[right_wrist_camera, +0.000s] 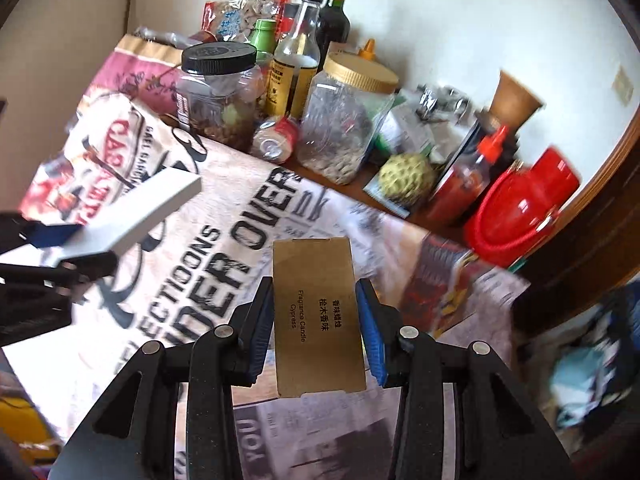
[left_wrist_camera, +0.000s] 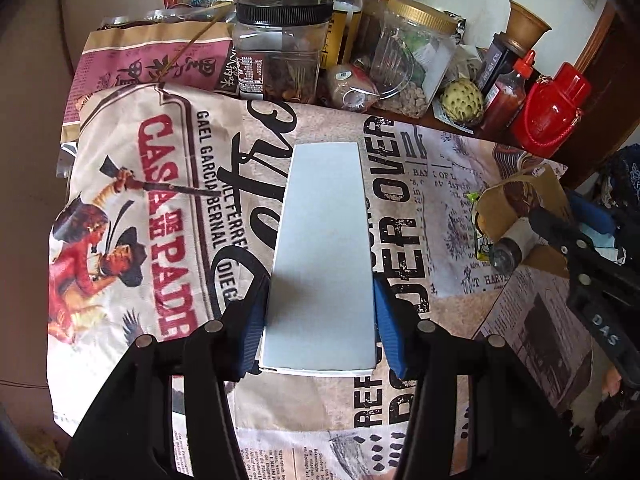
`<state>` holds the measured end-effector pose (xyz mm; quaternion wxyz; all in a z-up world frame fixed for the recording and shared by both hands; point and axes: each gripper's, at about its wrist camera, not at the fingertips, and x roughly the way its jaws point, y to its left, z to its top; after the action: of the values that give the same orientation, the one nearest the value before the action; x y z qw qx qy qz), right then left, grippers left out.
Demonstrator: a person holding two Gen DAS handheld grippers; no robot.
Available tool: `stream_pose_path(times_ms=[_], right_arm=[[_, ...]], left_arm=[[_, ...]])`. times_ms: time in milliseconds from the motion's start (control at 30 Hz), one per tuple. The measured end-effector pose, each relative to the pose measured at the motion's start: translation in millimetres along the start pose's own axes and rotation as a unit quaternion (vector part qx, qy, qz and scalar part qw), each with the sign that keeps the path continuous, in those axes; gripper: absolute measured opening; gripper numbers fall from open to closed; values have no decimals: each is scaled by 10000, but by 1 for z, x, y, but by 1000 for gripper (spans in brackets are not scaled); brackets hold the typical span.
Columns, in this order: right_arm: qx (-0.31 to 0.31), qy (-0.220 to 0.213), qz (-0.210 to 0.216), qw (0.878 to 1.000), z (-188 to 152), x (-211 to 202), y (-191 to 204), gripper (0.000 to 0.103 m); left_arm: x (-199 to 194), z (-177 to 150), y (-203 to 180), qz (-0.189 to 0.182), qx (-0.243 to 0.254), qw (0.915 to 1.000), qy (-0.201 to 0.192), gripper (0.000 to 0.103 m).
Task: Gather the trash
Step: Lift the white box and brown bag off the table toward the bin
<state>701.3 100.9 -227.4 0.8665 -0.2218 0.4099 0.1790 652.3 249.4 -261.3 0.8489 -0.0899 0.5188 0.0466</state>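
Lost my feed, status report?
Left gripper clamps white box. Right gripper clamps brown candle box. Both clear of tablecloth. Nothing blocking.

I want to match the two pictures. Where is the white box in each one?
Left wrist view: the white box is in the middle, between that gripper's jaws.
Right wrist view: at the left edge, tilted above the tablecloth.
Shared landmark: the black-lidded jar at the back.

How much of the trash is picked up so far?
Both claws are holding trash right now. The left claw grips a white box, lifted off the tablecloth. The right claw grips a brown candle box. No bin is in view, so dropping them off is left. Jars and bottles at the back are untouched.
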Motion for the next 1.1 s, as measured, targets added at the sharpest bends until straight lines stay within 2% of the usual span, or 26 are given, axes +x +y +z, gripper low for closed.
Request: stream_pose_path(times_ms=[200, 400, 467, 533, 600, 833, 1000, 1100], right_arm=[[-153, -393, -587, 9974, 9, -20, -4, 37], [287, -750, -459, 9957, 10, -43, -21, 37], [75, -681, -314, 9972, 6, -41, -12, 37], [-207, -699, -504, 9961, 0, -35, -2, 37], [-177, -696, -627, 9954, -5, -32, -5, 37], [291, -726, -398, 9961, -24, -48, -40, 37], [1186, -597, 194, 9910, -52, -71, -89, 37], [1655, -571, 620, 9826, -75, -93, -118, 37]], left_arm=[[-13, -2, -1, 3, 108, 9998, -138, 50], [-31, -2, -6, -11, 152, 9992, -367, 50], [-35, -3, -10, -2, 183, 9990, -417, 50], [-37, -5, -13, 16, 193, 9989, -437, 50], [-42, -10, -18, 33, 178, 9987, -474, 50], [-59, -30, -41, 104, 141, 9983, -555, 50], [-81, -46, -68, 61, 37, 9977, -679, 50], [-98, -56, -89, 32, -44, 9967, -816, 50]])
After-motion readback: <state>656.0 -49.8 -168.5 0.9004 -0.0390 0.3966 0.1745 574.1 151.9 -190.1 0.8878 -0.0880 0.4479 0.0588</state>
